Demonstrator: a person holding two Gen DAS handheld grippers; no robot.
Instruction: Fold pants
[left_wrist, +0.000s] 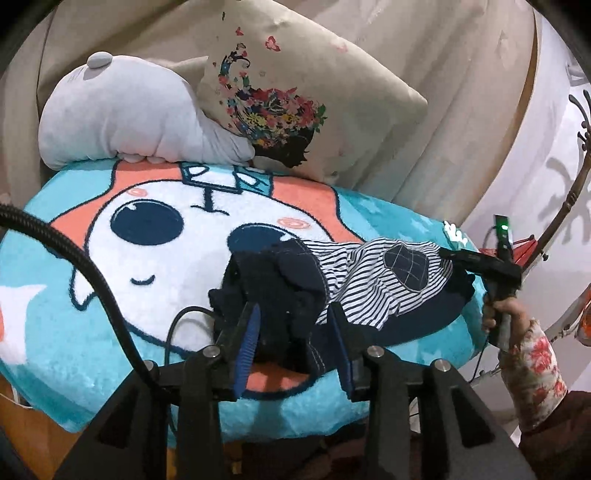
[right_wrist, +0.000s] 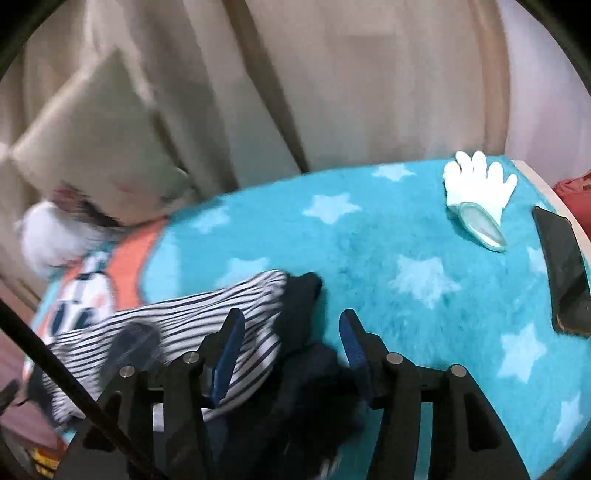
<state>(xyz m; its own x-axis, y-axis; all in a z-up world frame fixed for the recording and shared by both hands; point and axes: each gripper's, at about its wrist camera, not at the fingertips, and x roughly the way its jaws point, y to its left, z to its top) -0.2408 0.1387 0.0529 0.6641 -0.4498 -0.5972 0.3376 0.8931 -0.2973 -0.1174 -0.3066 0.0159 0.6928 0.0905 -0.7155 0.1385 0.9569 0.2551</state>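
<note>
Folding pants (left_wrist: 354, 280) | bunched at blanket (left_wrist: 110, 332) near edge, fold unfinished, needs smoothing | L gripper (left_wrist: 295, 332) jaws apart, cloth between, loose | R gripper (right_wrist: 291, 339) same

One small pair of pants (left_wrist: 369, 280) in navy cloth with white-and-navy stripes is lying crumpled on one fluffy turquoise blanket (left_wrist: 92, 325) printed with a white cartoon face and pale stars. Two cushions are leaning behind it: one plump grey plush pillow (left_wrist: 122, 118) and one square beige cushion (left_wrist: 295, 96) bearing a floral print. One white glove-shaped soft toy (right_wrist: 476, 192) is resting at the blanket's far edge, and one flat black slab (right_wrist: 565, 280) is lying just beside it (what it is I cannot tell). Two black two-finger grippers with blue pads are showing, a left gripper (left_wrist: 295, 332) and a right gripper (right_wrist: 290, 343).
</note>
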